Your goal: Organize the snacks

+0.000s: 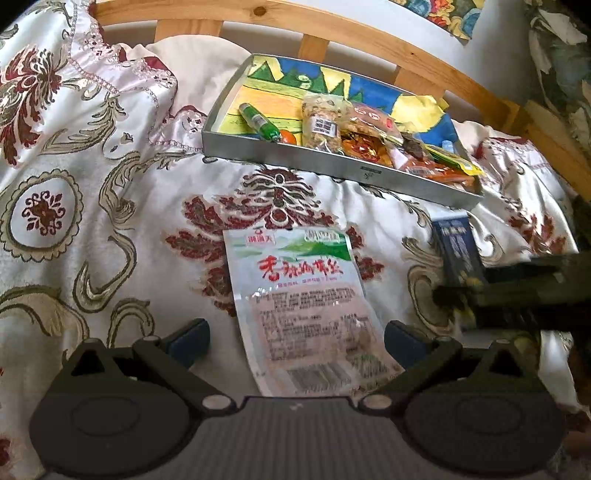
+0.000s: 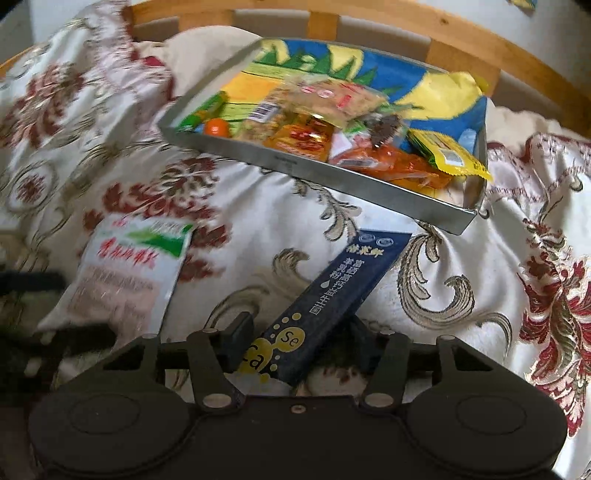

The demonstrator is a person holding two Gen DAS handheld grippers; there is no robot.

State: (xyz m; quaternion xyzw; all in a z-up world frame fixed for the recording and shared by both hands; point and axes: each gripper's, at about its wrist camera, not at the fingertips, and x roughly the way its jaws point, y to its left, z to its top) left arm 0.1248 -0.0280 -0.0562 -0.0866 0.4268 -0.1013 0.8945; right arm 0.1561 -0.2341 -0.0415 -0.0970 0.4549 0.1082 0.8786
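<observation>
A white and green snack pouch (image 1: 303,306) with red lettering lies flat on the bedspread between the fingers of my left gripper (image 1: 295,341), which is open around its near end. It also shows in the right wrist view (image 2: 129,273). My right gripper (image 2: 299,345) is shut on the near end of a dark blue stick packet (image 2: 332,295), whose far end points at the tray. The blue packet shows in the left wrist view (image 1: 458,247) too. A metal tray (image 1: 332,168) with a colourful lining holds several snack packets, a green tube (image 1: 258,122) and a small orange ball (image 1: 288,137).
The bedspread (image 1: 92,184) is rumpled, white with red and gold patterns. A wooden slatted bed frame (image 1: 332,33) runs behind the tray. A yellow packet (image 2: 450,155) hangs over the tray's right near corner.
</observation>
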